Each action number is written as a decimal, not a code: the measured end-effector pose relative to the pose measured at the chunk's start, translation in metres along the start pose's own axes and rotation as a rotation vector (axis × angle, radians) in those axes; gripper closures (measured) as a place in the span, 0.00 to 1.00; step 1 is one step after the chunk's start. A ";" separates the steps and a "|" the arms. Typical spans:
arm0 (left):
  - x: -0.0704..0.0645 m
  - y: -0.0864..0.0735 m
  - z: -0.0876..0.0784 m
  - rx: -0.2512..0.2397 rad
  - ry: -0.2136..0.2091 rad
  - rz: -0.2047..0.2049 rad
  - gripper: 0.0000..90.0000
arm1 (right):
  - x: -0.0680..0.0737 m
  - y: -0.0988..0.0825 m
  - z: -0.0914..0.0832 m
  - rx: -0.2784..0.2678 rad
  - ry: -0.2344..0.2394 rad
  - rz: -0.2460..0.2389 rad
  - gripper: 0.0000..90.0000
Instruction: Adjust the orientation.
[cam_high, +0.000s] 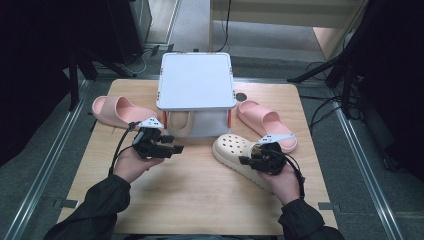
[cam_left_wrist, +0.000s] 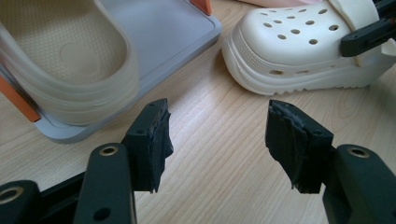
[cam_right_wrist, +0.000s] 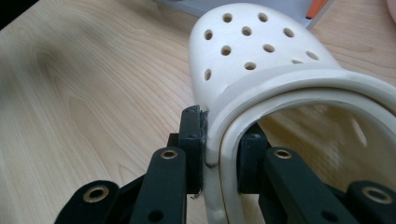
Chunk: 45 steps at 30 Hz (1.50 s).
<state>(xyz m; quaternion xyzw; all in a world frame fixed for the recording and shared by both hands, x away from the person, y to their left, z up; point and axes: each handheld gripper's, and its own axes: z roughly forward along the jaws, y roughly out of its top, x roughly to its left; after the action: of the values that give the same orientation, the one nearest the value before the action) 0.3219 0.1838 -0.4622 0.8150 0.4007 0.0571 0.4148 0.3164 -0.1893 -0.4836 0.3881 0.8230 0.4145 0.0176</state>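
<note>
Presently, on the wooden table (cam_high: 200, 185):
Right gripper (cam_right_wrist: 222, 154): clamped on the side wall of the cream clog (cam_high: 235, 150), one jaw outside the rim, one inside.
Cream clog: at four o'clock from the table's centre, sole down, toe toward ten o'clock, heel in the right hand (cam_high: 285, 182).
Left gripper (cam_left_wrist: 217, 140): released, jaws wide apart above bare wood, grasping nothing, at nine o'clock from the clog.
Grey rack (cam_high: 196, 82): at twelve o'clock, a second cream clog (cam_left_wrist: 65, 60) lodged on its lower shelf.
Pink slippers: one (cam_high: 120, 111) at ten o'clock beside the rack, the other (cam_high: 265, 122) at two o'clock, just beyond the held clog.
</note>
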 end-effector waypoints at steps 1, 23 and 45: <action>0.000 0.000 0.000 -0.001 0.001 -0.001 0.45 | 0.002 0.001 0.001 -0.003 0.011 -0.003 0.86; -0.005 -0.020 -0.018 -0.034 0.036 -0.019 0.45 | 0.051 0.028 0.044 0.030 0.108 -0.120 0.86; -0.010 -0.026 -0.019 -0.024 0.022 -0.009 0.53 | 0.051 0.030 0.040 0.032 0.146 -0.162 0.70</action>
<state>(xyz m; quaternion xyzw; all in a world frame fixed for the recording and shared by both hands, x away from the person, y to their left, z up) 0.2913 0.1973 -0.4656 0.8075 0.4081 0.0690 0.4204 0.3137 -0.1182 -0.4741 0.2891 0.8573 0.4257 -0.0149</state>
